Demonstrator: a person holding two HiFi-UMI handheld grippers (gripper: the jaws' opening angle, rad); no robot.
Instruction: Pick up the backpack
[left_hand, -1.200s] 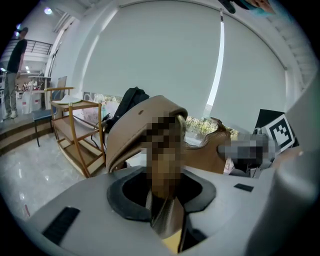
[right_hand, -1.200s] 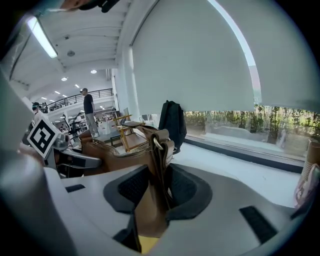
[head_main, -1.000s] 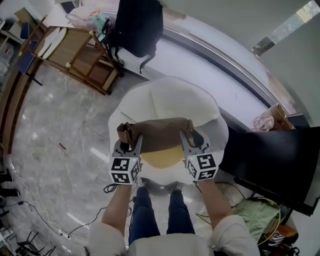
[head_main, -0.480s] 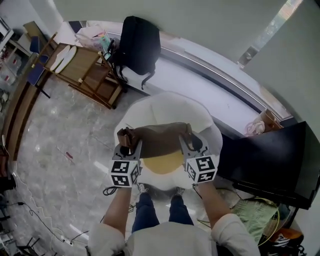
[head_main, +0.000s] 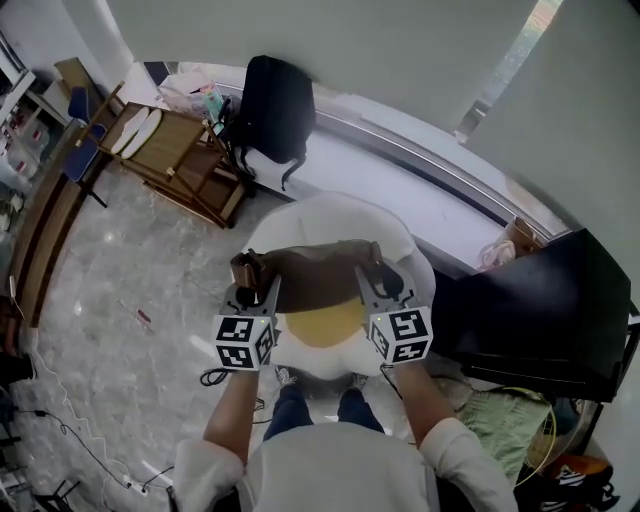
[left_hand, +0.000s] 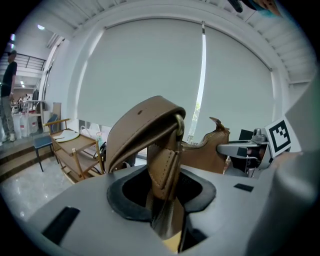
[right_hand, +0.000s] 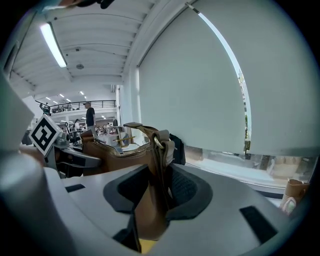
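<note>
Bag (head_main: 315, 272) sits mid-frame over white seat (head_main: 330, 215), left gripper (head_main: 257, 292) clamped on its left end, right gripper (head_main: 377, 285) on its right.

Head view: set overhead, looking steeply down from well off onto the left gripper (head_main: 255, 292), right gripper (head_main: 376, 286), the brown bag (head_main: 318, 275) strung between them, white chair (head_main: 330, 215) and floor (head_main: 120, 290). Left and right gripper views: riding just behind own jaws, very near, facing about level toward the window blind (left_hand: 150, 65), each catching the other gripper at the frame's inner edge. Shared by all three: the bag; by head and left gripper views, also the wooden rack (head_main: 170, 160).
</note>
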